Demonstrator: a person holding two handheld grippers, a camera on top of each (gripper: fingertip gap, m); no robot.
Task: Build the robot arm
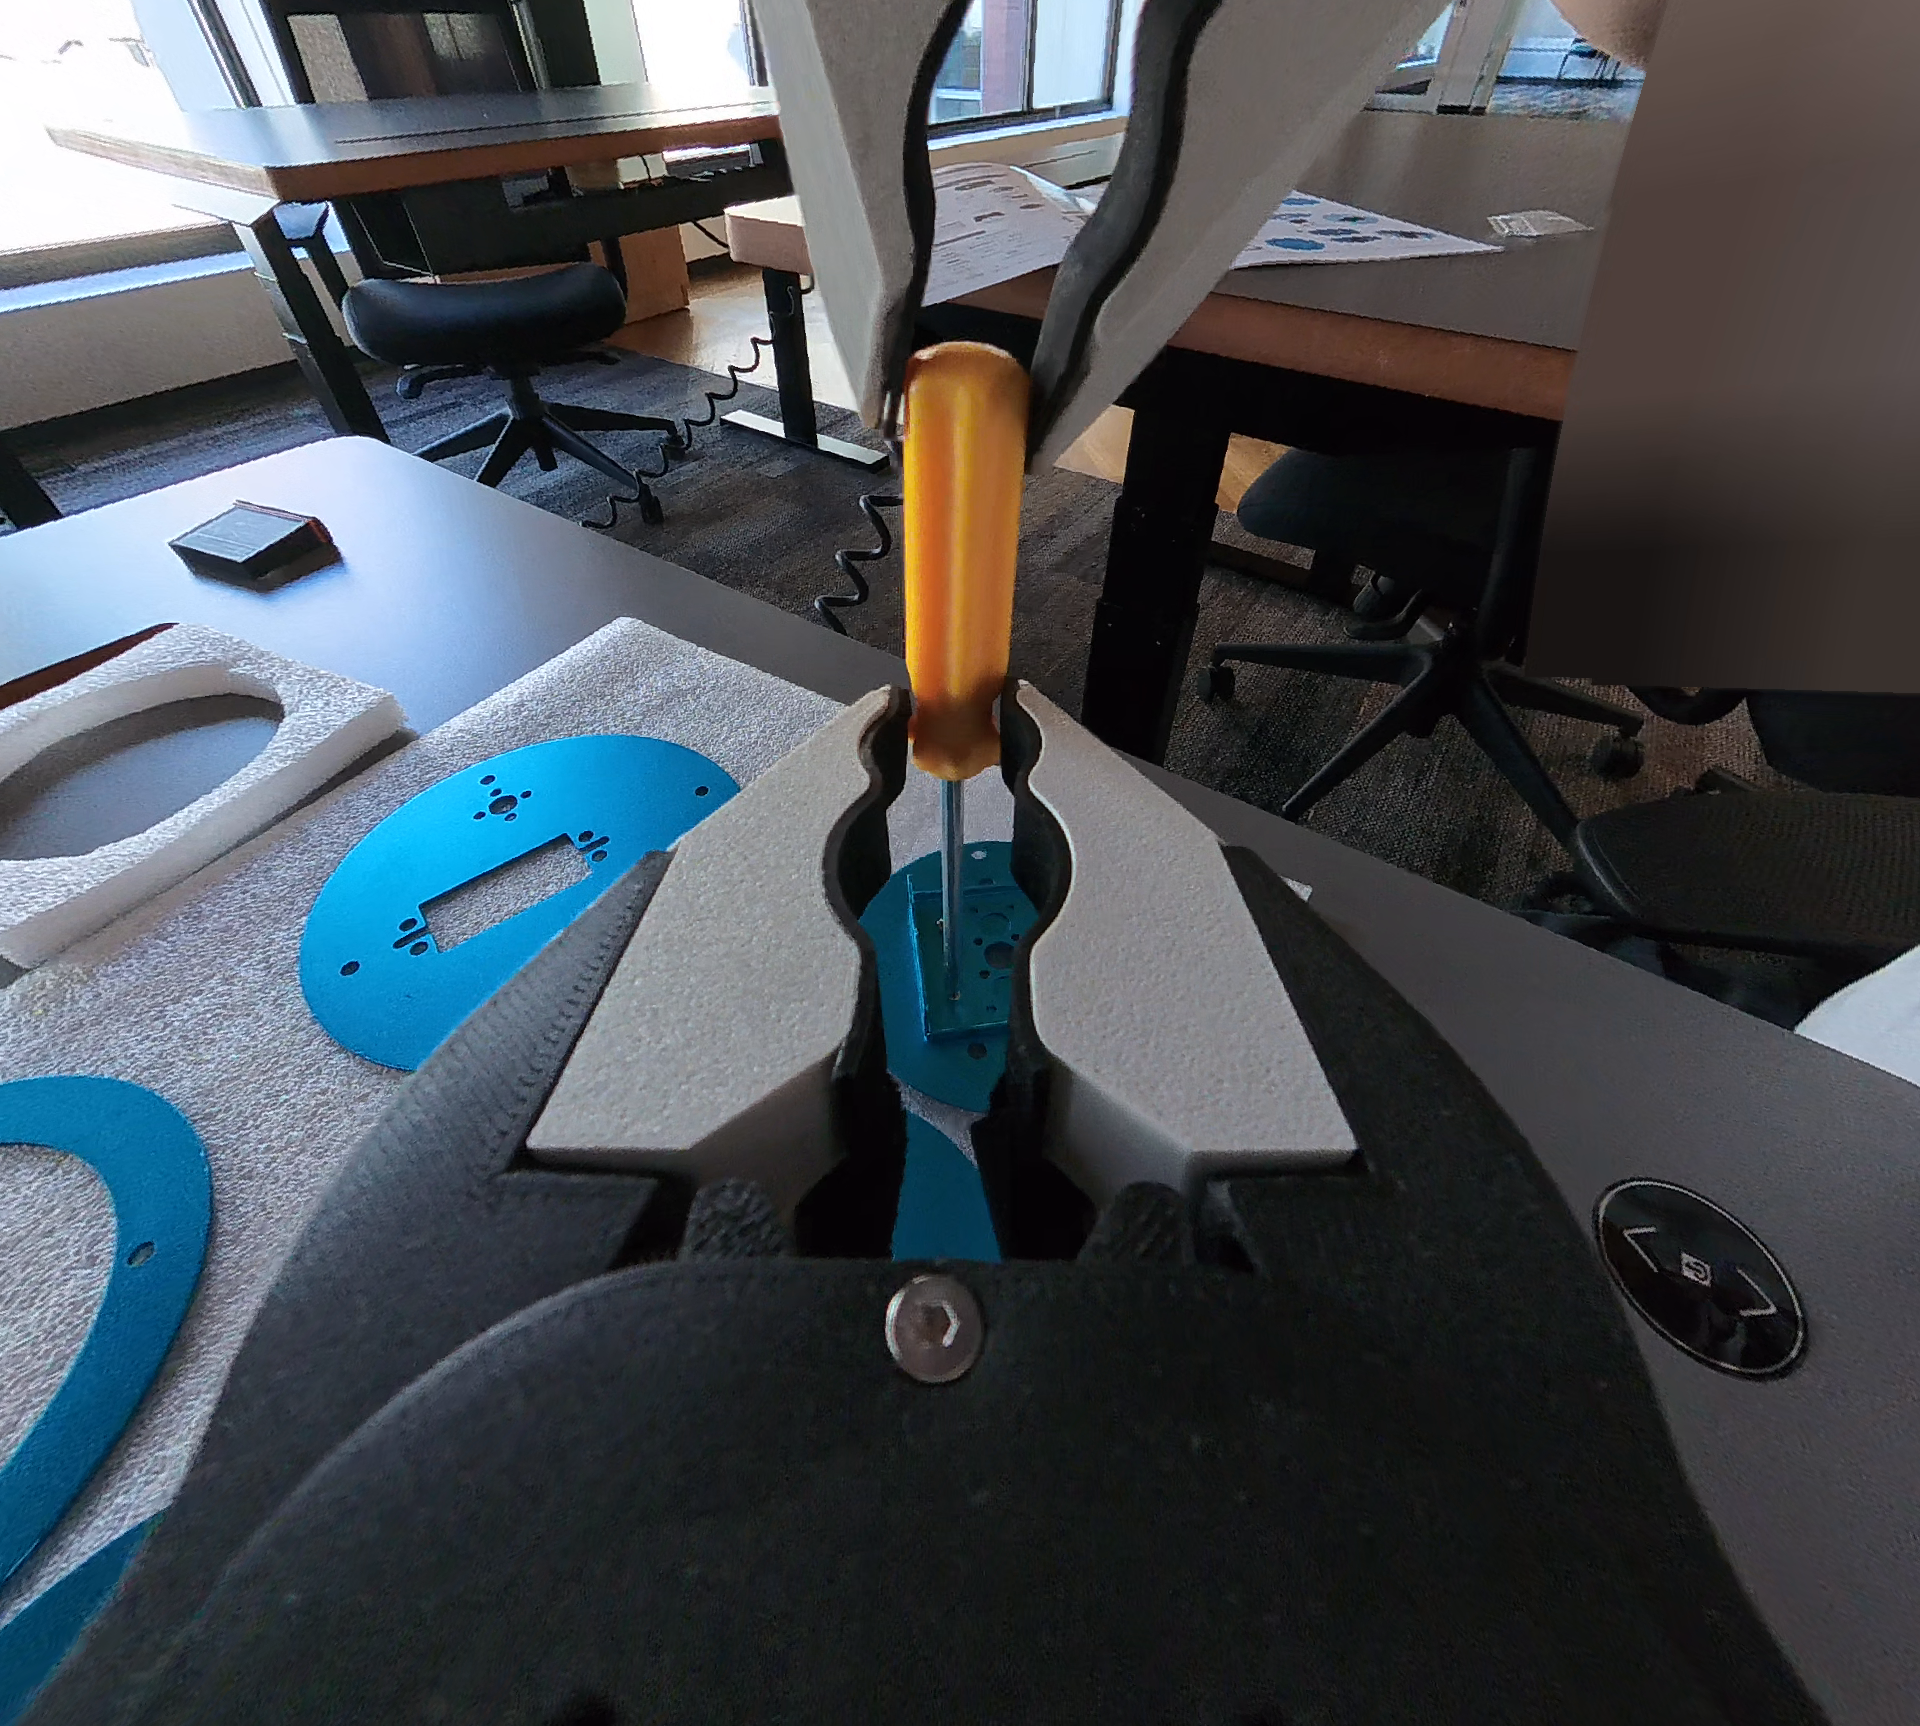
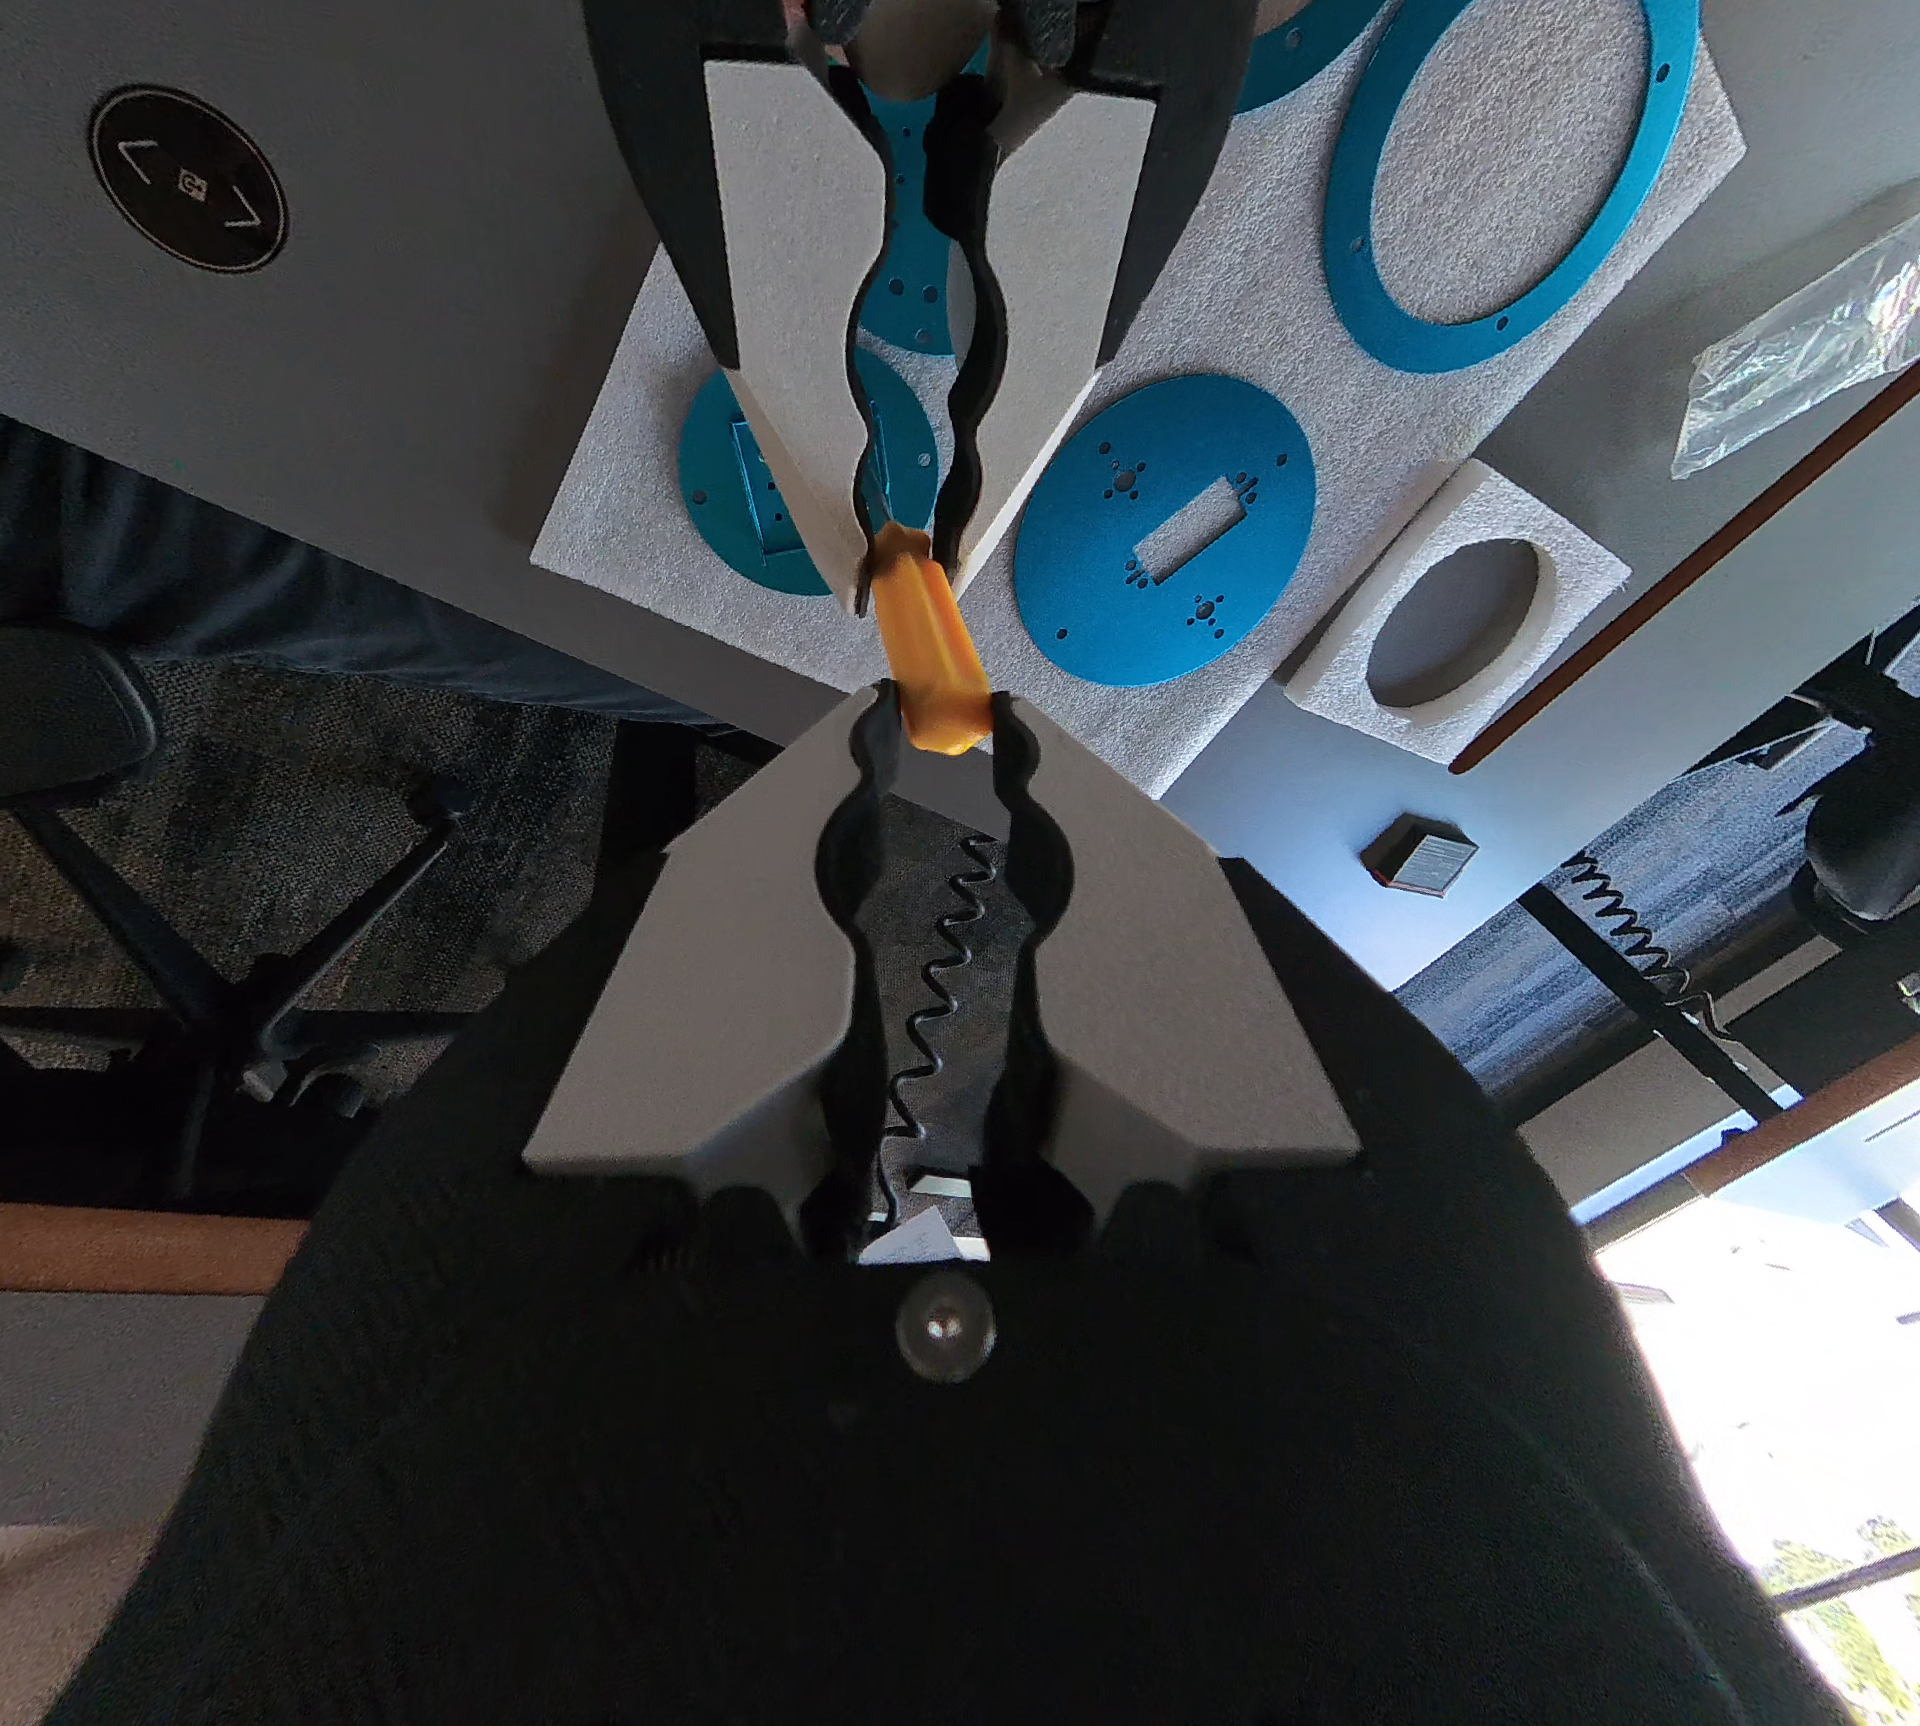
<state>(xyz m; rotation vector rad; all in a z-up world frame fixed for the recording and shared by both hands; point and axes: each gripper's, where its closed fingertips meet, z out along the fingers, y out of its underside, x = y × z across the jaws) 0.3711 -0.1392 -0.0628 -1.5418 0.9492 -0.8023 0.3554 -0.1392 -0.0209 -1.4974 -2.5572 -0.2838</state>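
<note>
Both tongs clamp the upright screwdriver (image 1: 961,554): left tongs (image 1: 956,715) at the handle's base, right tongs (image 2: 940,720) at its top. Judged light, stiff, smooth-handled.

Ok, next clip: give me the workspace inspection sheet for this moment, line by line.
Surface: dark grey table with a white foam mat on it.
Job's things: orange-handled screwdriver upright, tip on a small blue bracket that sits on a blue disc; slotted blue disc and blue ring lie on the mat.
Clutter: foam block with oval cutout, small black box, clear plastic bag.
Grippers: left gripper shut on the handle's lower end; right gripper shut on its top.
Cables: coiled black cord hanging beyond the table edge.
Surroundings: desks, office chairs, windows, carpet.
</note>
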